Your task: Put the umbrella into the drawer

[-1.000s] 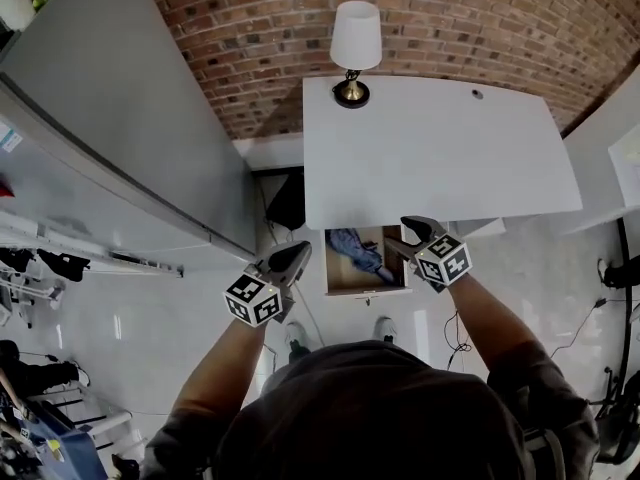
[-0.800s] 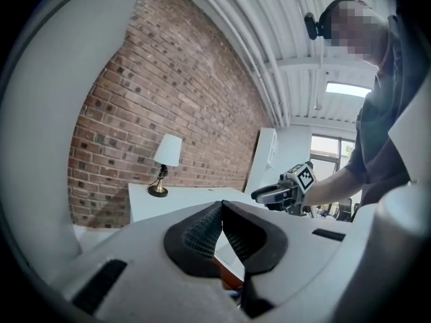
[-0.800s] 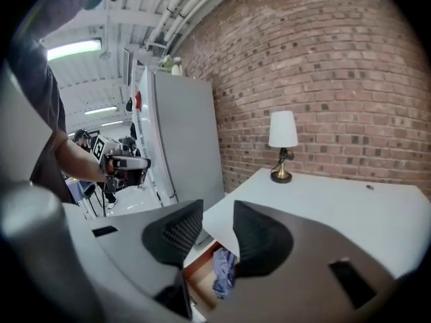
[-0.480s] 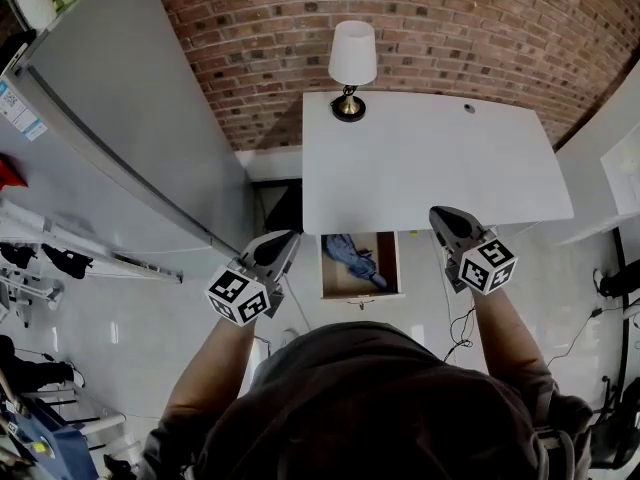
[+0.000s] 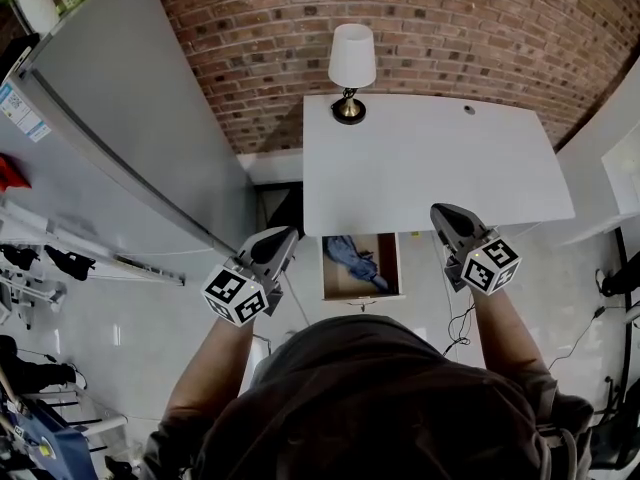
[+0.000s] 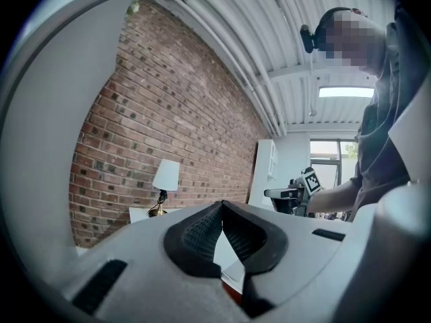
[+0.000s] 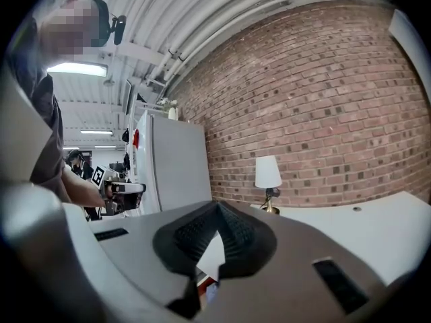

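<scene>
The blue umbrella (image 5: 352,254) lies folded inside the open wooden drawer (image 5: 391,268) under the white desk (image 5: 430,158). My left gripper (image 5: 283,236) hangs left of the drawer, level with its front, jaws shut and empty; its pads (image 6: 205,231) meet at the tip (image 6: 221,206). My right gripper (image 5: 441,214) is to the right of the drawer at the desk's front edge, also shut on nothing (image 7: 217,206). Each gripper shows in the other's view: the right gripper (image 6: 289,194) and the left gripper (image 7: 125,188). A sliver of blue (image 7: 209,290) shows below the right jaws.
A white-shaded lamp (image 5: 352,60) stands at the desk's back left corner against the brick wall (image 5: 450,18). A tall grey fridge (image 5: 120,138) stands left of the desk. A cable (image 5: 455,333) trails on the pale floor, and white furniture (image 5: 625,158) is at the right.
My right gripper has drawn away from the drawer to the right, risen, and its jaws have gone from slightly apart to shut. The left gripper has shifted a little left and tilted up. The drawer stays open.
</scene>
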The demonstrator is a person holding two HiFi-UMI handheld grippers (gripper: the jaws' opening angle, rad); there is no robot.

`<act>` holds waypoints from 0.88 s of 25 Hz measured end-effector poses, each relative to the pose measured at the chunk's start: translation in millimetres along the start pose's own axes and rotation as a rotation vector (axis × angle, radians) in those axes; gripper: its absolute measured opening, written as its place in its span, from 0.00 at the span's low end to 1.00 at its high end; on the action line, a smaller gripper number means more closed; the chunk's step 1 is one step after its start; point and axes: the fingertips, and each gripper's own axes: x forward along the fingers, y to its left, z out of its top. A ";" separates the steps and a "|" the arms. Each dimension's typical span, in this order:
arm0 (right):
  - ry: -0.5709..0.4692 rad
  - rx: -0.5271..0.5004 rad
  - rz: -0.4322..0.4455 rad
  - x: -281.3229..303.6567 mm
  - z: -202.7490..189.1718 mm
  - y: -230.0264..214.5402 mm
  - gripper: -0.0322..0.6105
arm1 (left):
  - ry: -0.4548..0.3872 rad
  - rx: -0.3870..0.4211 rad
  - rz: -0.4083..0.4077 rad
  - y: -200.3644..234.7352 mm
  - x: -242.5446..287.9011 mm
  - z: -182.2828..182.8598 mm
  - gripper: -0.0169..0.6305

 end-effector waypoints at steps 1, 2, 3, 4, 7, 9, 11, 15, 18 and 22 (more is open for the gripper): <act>0.003 -0.003 0.001 0.7 -0.9 0.0 0.04 | 0.000 0.001 0.000 0.0 0.5 0.0 0.03; 0.006 -0.006 0.001 1.5 -1.7 -0.1 0.04 | 0.000 0.002 0.000 0.1 0.9 -0.1 0.03; 0.008 -0.008 0.002 2.5 -2.3 -0.1 0.04 | 0.000 0.003 0.001 0.5 1.1 -0.3 0.03; 0.010 -0.010 0.003 3.4 -3.1 0.0 0.04 | -0.001 0.002 0.002 0.8 0.9 -0.6 0.03; 0.019 -0.014 0.007 4.6 -6.1 0.9 0.04 | 0.002 -0.003 0.005 0.2 0.1 -2.6 0.03; 0.026 -0.022 0.011 5.0 -7.6 1.8 0.04 | 0.003 -0.003 0.004 -0.1 -0.2 -3.1 0.03; 0.035 -0.038 0.016 5.8 -8.5 3.7 0.04 | 0.003 -0.002 0.004 0.2 -0.2 -2.4 0.03; 0.049 -0.056 0.023 7.4 -10.2 6.6 0.04 | 0.003 -0.003 -0.001 -1.2 1.1 -1.1 0.03; 0.055 -0.059 0.031 8.3 -10.5 8.6 0.04 | 0.003 0.000 -0.005 -1.8 1.8 -1.0 0.03; 0.060 -0.067 0.035 8.3 -9.2 11.1 0.04 | 0.000 0.001 -0.009 -2.6 1.1 0.9 0.03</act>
